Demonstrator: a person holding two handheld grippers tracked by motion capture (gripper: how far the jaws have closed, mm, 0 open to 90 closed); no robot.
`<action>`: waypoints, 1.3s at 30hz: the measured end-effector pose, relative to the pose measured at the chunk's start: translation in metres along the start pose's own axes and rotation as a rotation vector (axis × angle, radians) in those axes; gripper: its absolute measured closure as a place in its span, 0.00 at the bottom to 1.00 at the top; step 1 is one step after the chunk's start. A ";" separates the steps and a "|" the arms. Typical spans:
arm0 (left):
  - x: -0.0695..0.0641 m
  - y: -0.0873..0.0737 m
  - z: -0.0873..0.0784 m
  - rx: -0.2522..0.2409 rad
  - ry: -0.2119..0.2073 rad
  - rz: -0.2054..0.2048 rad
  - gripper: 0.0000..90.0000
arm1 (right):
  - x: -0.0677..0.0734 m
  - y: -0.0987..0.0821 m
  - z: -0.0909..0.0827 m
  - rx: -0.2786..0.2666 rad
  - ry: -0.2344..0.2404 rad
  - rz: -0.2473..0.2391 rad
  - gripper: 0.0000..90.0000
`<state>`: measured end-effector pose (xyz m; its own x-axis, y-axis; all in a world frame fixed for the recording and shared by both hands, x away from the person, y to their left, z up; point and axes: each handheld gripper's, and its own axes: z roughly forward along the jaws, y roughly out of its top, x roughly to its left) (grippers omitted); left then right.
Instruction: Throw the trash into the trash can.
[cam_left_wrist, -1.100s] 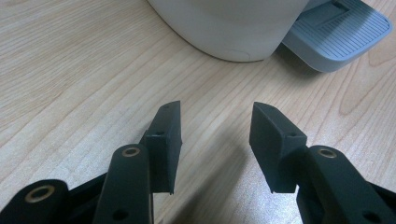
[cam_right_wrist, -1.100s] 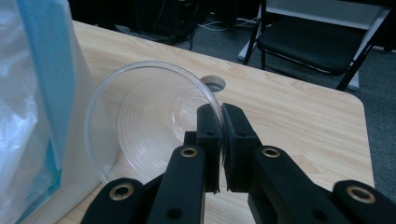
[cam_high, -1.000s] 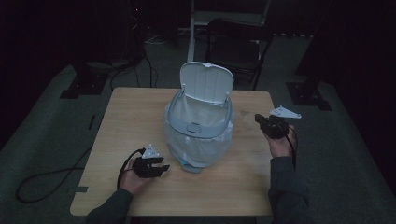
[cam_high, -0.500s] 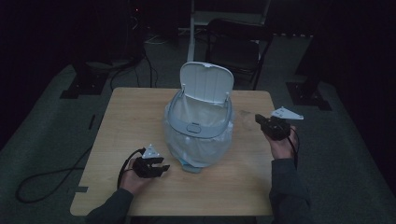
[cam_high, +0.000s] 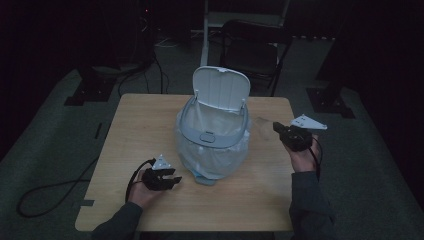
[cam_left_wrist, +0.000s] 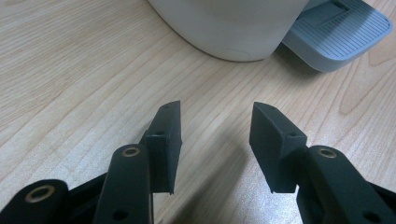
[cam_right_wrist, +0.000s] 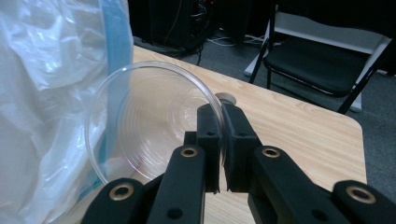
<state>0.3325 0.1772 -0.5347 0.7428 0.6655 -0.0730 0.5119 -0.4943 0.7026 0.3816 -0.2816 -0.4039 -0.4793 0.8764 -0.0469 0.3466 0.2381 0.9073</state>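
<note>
Pinching a clear plastic cup (cam_right_wrist: 154, 126) by its rim, the right gripper (cam_right_wrist: 223, 135) hung beside the lined bin (cam_high: 212, 135); left gripper (cam_left_wrist: 215, 135) jaws stood apart, empty.

Clear plastic cup (cam_right_wrist: 154, 126): transparent, thin-walled, ribbed rings near the base. It's tipped on its side, mouth facing the right gripper view's camera, base pointing away. The right gripper's jaws pinch its rim on the right side, one jaw inside the wall and one outside. It sits above the worktop, just beside the bin's bag.

Bin (cam_high: 215, 131): white body, grey rim ring, white lid hinged up and standing open at the back. Clear bag (cam_right_wrist: 42, 93) with a blue band lines it, folded over the rim and draping down the outside. Grey pedal (cam_left_wrist: 337, 31) sticks out at the foot. It stands upright mid-worktop.
</note>
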 end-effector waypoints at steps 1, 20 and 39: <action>0.000 0.000 0.000 0.000 0.000 -0.001 0.61 | 0.001 0.001 -0.001 -0.002 0.002 -0.002 0.96; 0.000 0.000 0.000 0.002 -0.001 0.000 0.61 | 0.009 0.007 -0.017 -0.026 0.026 -0.023 0.96; 0.000 0.000 0.000 0.002 -0.001 0.000 0.61 | 0.021 0.021 -0.041 -0.079 0.056 -0.059 0.96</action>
<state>0.3323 0.1770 -0.5346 0.7435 0.6647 -0.0738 0.5128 -0.4958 0.7009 0.3456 -0.2754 -0.3681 -0.5421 0.8366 -0.0795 0.2532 0.2529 0.9338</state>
